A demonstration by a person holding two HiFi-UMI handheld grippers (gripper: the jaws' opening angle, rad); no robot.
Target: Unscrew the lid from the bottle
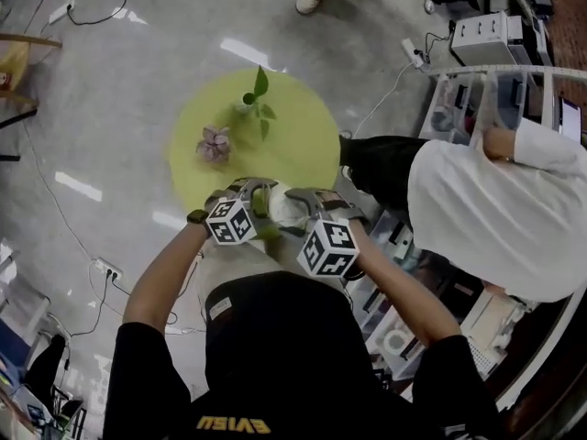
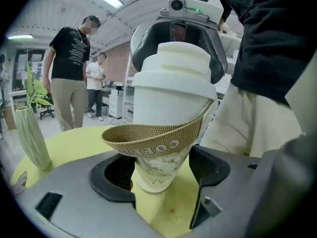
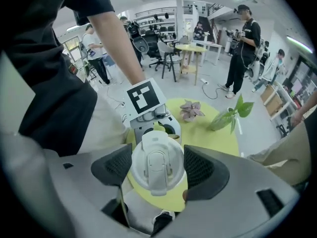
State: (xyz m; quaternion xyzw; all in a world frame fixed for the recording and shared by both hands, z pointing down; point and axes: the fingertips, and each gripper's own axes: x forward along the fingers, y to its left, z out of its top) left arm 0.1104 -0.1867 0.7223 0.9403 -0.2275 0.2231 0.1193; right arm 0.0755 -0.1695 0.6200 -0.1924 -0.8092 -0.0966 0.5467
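The left claw is closed on the bottle. Its two pads press against opposite sides of the tapered lower body, just above the base. A woven tan strap hangs in a loop around the body, just above the pads.

The right claw is closed on the lid. It approaches from the top end of the bottle, with one textured pad against each side of the lid's round rim. The lid is white, has a flip tab across its top and is seated on the bottle.

The bottle sits between the two claws at the near edge of the round yellow-green table. The views do not show whether its base rests on the table.

Further back on the table stand a slim vase holding a leafy stem and, near it, a small pink flower. Both are well apart from the bottle.
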